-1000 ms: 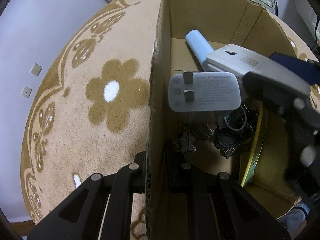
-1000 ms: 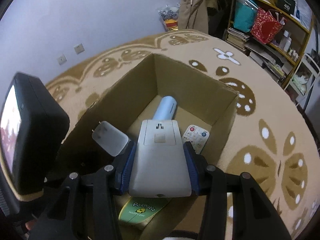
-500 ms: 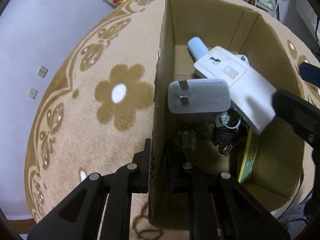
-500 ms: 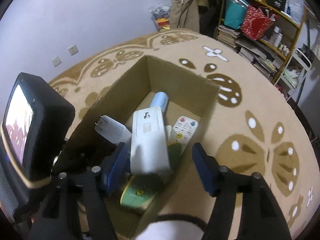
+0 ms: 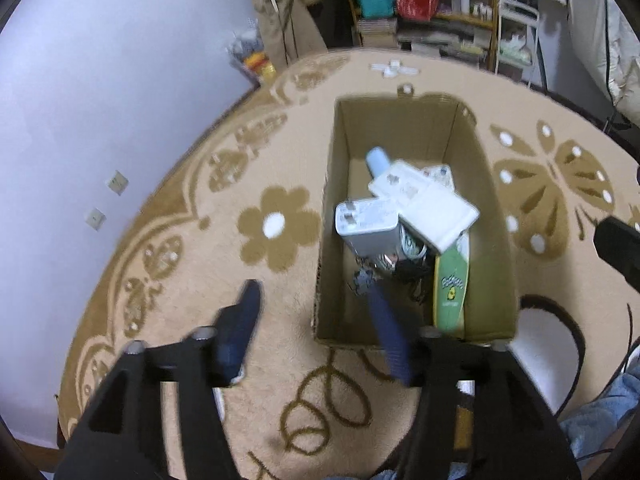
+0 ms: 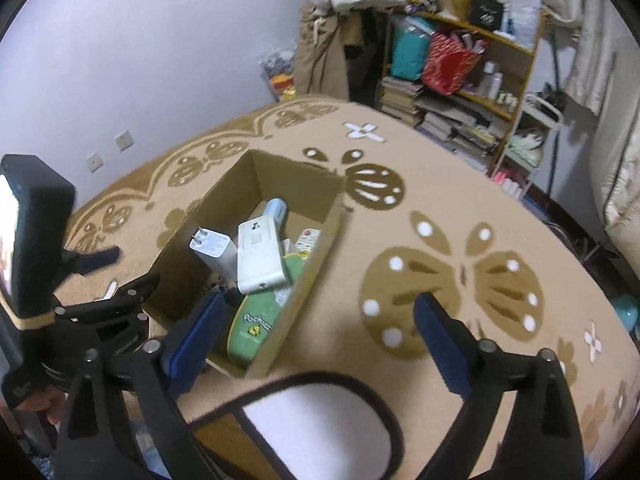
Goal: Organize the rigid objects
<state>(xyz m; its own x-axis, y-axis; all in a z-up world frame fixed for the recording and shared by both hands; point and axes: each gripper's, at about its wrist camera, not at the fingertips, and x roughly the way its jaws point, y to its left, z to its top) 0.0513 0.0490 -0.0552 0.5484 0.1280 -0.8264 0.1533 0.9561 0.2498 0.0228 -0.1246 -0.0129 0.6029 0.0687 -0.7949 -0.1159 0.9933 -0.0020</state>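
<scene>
A cardboard box [image 5: 416,128] sits on the tan rug [image 5: 180,240] in the middle of my left view, and at centre left of my right view. Inside it, my white adapter [image 5: 424,204] lies slantwise on top of the pile, leaning over a grey charger [image 5: 368,228] whose prongs point to the left of the frame. A pale blue tube [image 5: 378,160] pokes out behind them toward the far wall of the box, a remote [image 6: 308,240] lies beside the adapter, a green board [image 5: 450,288] stands along the right wall, and dark cords [image 5: 408,272] tangle at the bottom.

A bookshelf [image 6: 460,72] crammed with bags and books fills the upper right of the right view, with the lilac wall [image 5: 100,80] at upper left.

My left tongs [image 5: 316,316] have just been opening and stand apart, one finger over the rug and the other over the box's near corner, touching neither. My right tongs [image 6: 316,320] have just been opening too and gape wide over the box's near right wall and the rug, gripping nothing.
</scene>
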